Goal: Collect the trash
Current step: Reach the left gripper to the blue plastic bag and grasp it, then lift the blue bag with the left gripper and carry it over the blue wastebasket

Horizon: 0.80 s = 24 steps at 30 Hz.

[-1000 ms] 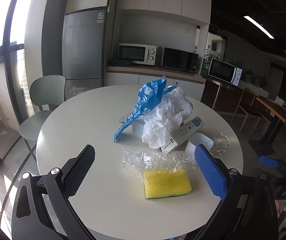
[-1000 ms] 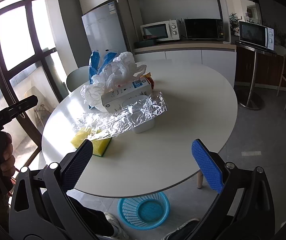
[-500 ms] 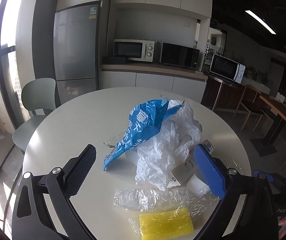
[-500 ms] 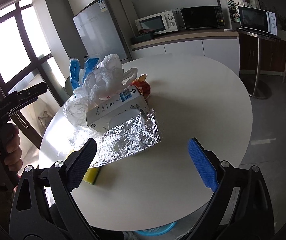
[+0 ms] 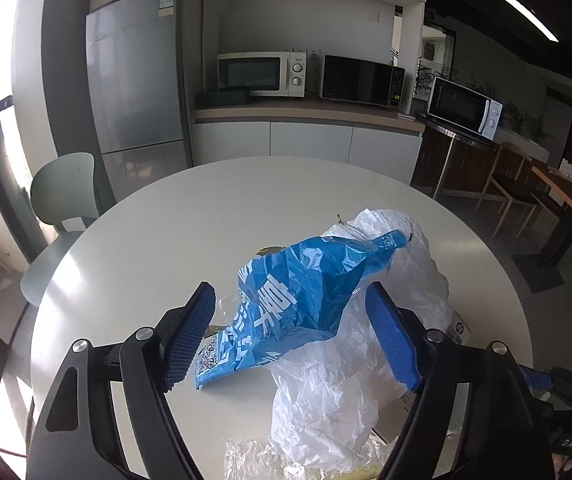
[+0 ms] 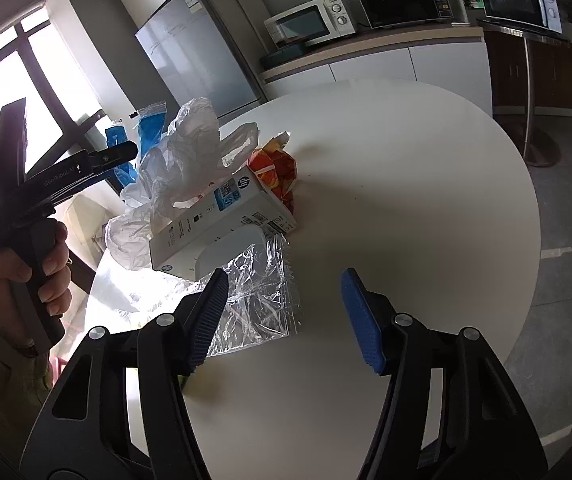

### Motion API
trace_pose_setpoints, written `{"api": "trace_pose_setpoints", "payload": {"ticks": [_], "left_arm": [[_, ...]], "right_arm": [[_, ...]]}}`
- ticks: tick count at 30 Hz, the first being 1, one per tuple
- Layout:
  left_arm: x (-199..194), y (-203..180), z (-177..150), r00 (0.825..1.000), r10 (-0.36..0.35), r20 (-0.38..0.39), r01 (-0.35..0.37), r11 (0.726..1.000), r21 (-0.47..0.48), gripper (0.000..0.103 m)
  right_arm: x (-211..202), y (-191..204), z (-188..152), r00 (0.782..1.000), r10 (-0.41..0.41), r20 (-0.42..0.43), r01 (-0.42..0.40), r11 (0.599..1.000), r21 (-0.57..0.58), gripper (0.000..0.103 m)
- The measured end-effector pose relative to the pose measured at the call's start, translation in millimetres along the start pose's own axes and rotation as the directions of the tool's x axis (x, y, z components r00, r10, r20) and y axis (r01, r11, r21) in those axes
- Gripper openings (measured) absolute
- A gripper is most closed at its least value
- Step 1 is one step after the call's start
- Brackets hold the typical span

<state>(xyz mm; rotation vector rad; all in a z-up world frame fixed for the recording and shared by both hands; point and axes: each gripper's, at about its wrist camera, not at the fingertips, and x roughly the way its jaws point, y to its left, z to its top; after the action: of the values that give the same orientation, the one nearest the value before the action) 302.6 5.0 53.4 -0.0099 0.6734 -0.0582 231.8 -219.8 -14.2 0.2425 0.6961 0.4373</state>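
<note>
A pile of trash lies on the round white table [image 5: 189, 224]. My left gripper [image 5: 292, 336] is open with its fingers either side of a crumpled blue wrapper [image 5: 298, 292], which rests against a white plastic bag [image 5: 350, 392]. In the right wrist view my right gripper [image 6: 286, 320] is open and empty just above the table, with its left finger next to a clear plastic wrapper [image 6: 253, 304]. Behind that lie a white HP box [image 6: 213, 216], a white cup [image 6: 229, 248], an orange snack packet [image 6: 275, 170] and the white plastic bag [image 6: 181, 160]. The left gripper [image 6: 121, 156] shows there too.
A pale green chair [image 5: 61, 208] stands at the table's far left. A counter with microwaves [image 5: 261, 74] and a fridge [image 5: 133, 76] line the back wall. Wooden chairs and tables [image 5: 554, 196] stand to the right. Bare tabletop [image 6: 406, 200] lies right of the pile.
Both grippers have moved forward toward the pile. The left one has closed in around the blue wrapper, and the yellow sponge has dropped out of its view. The right one has come lower over the table.
</note>
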Motion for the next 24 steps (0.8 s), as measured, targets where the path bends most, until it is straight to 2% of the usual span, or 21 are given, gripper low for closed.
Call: {"api": "trace_pose_setpoints", "payload": {"ticks": [1,2,3,5,8,9,12,17,24], "left_arm": [[2,1,-1,1.0,-0.004,-0.008,0.004,1.0,0.003,0.062],[4,2,-2,1.0,-0.009,-0.018,0.009,1.0,0.003,0.046],[5,4,-3,1.0,-0.015,-0.026,0.015,1.0,0.0,0.038],[4,5,-5,0.999,-0.021,-0.027,0.021,1.0,-0.003,0.014],[-4,6,-6,1.0,-0.006,-0.014,0.006,1.0,0.004,0.002],[-9,6,-7,1.0,0.0,-0.003,0.0,1.0,0.004,0.002],[-28,9,-5,0.999,0.02,0.045,-0.02,1.0,0.0,0.001],[-71,24,-7,0.991,0.04,0.128,-0.036,0.999,-0.033,0.001],[-139,39,-29,0.977,0.037,0.21,-0.02,0.996,-0.083,0.001]], "right_arm": [[-1,2,0,1.0,0.001,-0.001,-0.001,1.0,-0.006,0.035],[-2,3,-1,1.0,0.005,-0.002,-0.005,1.0,-0.009,0.032],[-2,5,-1,1.0,0.008,-0.003,-0.008,1.0,-0.015,0.024],[-6,7,-2,1.0,0.011,0.002,-0.011,1.0,-0.022,0.017],[-10,12,-3,1.0,0.014,0.007,-0.014,0.999,-0.033,0.009],[-13,14,-4,1.0,0.015,0.012,-0.015,0.999,-0.036,0.005],[-21,20,-5,0.999,0.02,0.031,-0.018,0.999,-0.051,0.002],[-38,35,-9,0.998,0.026,0.059,-0.021,0.996,-0.087,0.002],[-78,60,-12,0.99,0.075,0.123,-0.059,0.99,-0.128,0.001]]}}
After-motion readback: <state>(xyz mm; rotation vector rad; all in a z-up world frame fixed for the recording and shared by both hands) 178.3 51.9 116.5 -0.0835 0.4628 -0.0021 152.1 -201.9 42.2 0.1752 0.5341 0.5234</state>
